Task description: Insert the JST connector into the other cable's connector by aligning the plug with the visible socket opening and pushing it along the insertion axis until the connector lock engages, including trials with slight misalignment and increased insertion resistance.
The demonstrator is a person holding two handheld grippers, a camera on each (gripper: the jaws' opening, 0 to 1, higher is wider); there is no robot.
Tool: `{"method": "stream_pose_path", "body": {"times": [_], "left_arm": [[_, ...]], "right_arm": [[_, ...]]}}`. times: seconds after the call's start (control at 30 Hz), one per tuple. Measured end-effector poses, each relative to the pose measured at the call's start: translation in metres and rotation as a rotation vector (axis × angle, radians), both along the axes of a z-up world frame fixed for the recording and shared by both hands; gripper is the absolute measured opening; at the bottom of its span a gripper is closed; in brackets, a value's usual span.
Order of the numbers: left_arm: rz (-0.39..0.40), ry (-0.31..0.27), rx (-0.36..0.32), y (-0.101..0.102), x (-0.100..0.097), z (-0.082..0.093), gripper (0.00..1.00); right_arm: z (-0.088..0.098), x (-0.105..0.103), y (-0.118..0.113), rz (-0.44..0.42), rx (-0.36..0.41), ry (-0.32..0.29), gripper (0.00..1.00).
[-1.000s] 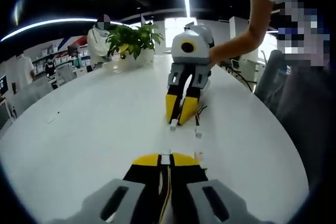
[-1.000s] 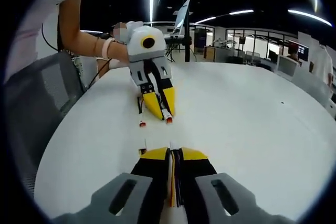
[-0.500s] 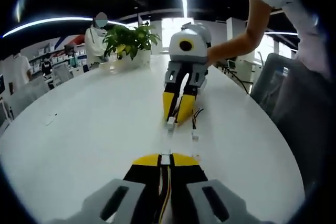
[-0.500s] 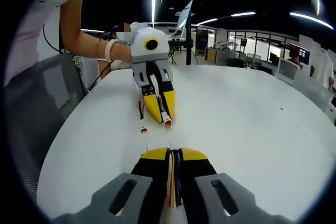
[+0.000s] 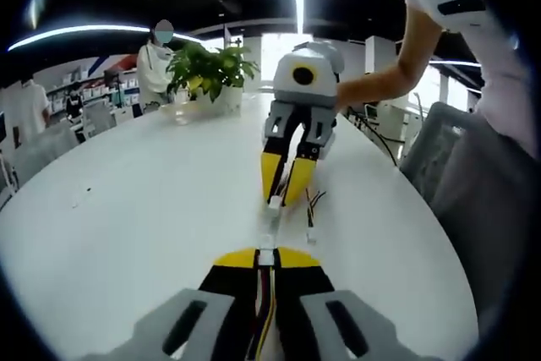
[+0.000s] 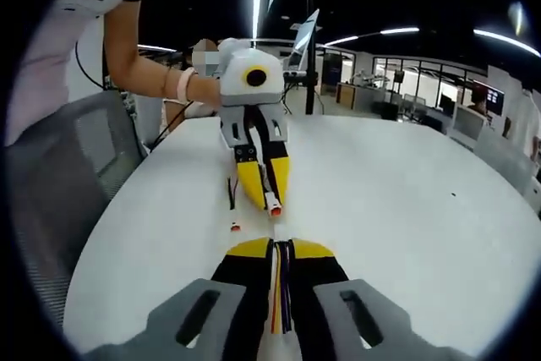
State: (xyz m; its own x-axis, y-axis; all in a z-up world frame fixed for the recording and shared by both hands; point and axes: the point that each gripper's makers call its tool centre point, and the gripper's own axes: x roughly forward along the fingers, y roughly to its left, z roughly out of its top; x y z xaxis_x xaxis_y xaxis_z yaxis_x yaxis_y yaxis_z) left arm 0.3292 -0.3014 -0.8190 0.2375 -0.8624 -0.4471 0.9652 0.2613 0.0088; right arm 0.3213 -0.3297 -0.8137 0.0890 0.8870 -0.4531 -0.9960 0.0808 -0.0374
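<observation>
A: As we read the left gripper view, our left gripper point(image 5: 267, 253) has its yellow-tipped jaws pinched narrow on a cable point(image 5: 265, 310), with a small white connector point(image 5: 267, 256) poking out at the tips. Coloured wires run back between the jaws.

B: Agreed. Same view: the right gripper point(image 5: 279, 199) faces us across the white table point(image 5: 127, 209), jaws also pressed close together on its own white connector point(image 5: 274, 202). The two connectors sit near each other, roughly in line, with a small gap between them. They are not mated.

A: Beside that gripper we see a loose lead point(image 5: 311, 213) lying on the table, with a second white plug at its end.

B: In the right gripper view we get the mirror. Our right gripper point(image 6: 281, 247) is clamped tight on a bundle of wires point(image 6: 280, 293); its connector end is hard to make out at the tips.

A: The left gripper point(image 6: 264, 202) points at us there, gripping a connector point(image 6: 274, 207) that looks white with a reddish end. A loose lead point(image 6: 232, 209) lies just beside it.

B: Whether the plug and socket openings line up exactly, we cannot tell; they are too small.

A: Background: a potted plant point(image 5: 207, 65) at the far end of the table, and a grey chair point(image 6: 59, 175) on the person's side. A bare forearm point(image 5: 385, 82) holds the far gripper.
</observation>
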Motion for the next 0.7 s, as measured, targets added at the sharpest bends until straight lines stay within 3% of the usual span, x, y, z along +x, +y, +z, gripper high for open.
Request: {"method": "stream_pose_path", "body": {"times": [0.7], "left_arm": [[-0.004,0.019,-0.004,-0.007,-0.003,0.009,0.00]], "right_arm": [[0.004,0.005,0.013,0.062,0.000,-0.023,0.04]]}}
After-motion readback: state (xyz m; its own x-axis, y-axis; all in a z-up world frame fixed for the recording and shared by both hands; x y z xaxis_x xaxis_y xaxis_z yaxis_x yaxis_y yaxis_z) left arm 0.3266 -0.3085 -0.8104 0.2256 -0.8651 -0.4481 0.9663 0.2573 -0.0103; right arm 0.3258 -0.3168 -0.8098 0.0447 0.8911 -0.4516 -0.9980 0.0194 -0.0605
